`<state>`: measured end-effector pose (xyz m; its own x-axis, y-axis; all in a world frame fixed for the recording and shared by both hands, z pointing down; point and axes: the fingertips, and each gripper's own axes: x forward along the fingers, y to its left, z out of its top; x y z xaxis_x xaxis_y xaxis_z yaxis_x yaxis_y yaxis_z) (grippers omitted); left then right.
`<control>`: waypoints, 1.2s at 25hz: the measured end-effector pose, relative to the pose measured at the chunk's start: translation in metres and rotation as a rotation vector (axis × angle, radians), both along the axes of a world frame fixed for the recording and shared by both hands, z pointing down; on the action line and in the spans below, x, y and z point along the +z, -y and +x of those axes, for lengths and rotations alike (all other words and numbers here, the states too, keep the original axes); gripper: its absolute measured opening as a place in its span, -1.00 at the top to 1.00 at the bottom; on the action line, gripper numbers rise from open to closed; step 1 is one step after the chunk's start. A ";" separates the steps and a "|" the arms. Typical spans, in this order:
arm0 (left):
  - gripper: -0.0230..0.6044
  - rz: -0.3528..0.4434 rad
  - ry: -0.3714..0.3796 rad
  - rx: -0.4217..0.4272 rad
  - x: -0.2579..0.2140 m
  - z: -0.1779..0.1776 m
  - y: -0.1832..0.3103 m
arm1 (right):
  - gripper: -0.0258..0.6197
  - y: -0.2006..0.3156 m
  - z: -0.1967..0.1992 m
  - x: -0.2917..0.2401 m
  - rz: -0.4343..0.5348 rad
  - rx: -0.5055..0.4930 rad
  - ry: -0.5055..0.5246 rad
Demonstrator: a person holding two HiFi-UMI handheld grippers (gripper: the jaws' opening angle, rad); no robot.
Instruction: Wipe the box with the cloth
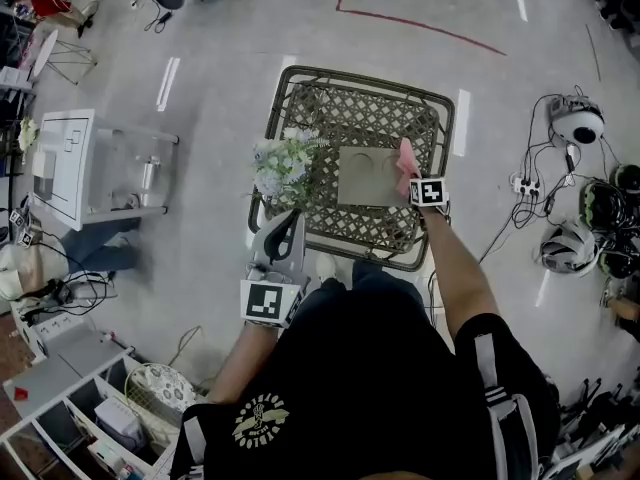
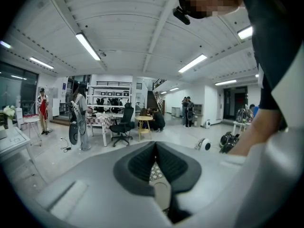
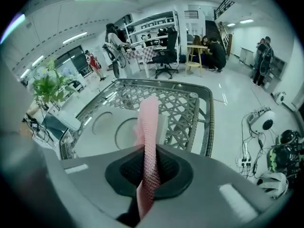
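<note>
A flat grey box point(image 1: 368, 175) with two round dents lies on a lattice-top table point(image 1: 310, 108). In the right gripper view the same box point(image 3: 102, 141) spreads out below the jaws. My right gripper point(image 1: 418, 182) is shut on a pink cloth point(image 1: 405, 165), which rests at the box's right edge. The cloth point(image 3: 149, 141) stands pinched upright between the jaws. My left gripper point(image 1: 283, 230) hangs at the table's near left edge, tilted up toward the room, jaws shut with nothing between them point(image 2: 156, 163).
A bunch of white and green flowers point(image 1: 281, 165) sits on the table's left side next to the box. Cables and helmets point(image 1: 570, 238) lie on the floor to the right. A white cabinet point(image 1: 75, 168) stands to the left.
</note>
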<state>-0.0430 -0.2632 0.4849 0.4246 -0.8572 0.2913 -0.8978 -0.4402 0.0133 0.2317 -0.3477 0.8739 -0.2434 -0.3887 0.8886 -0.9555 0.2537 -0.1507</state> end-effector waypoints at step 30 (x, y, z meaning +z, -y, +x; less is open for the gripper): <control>0.93 0.027 0.014 -0.117 -0.019 -0.058 -0.036 | 0.87 -0.048 -0.109 0.009 -0.065 -0.213 0.033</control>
<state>-0.1011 -0.2272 0.4662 0.3174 -0.9083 0.2726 -0.9430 -0.3325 -0.0099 0.1226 -0.2993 0.8830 -0.3433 -0.2672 0.9004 -0.8754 0.4383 -0.2037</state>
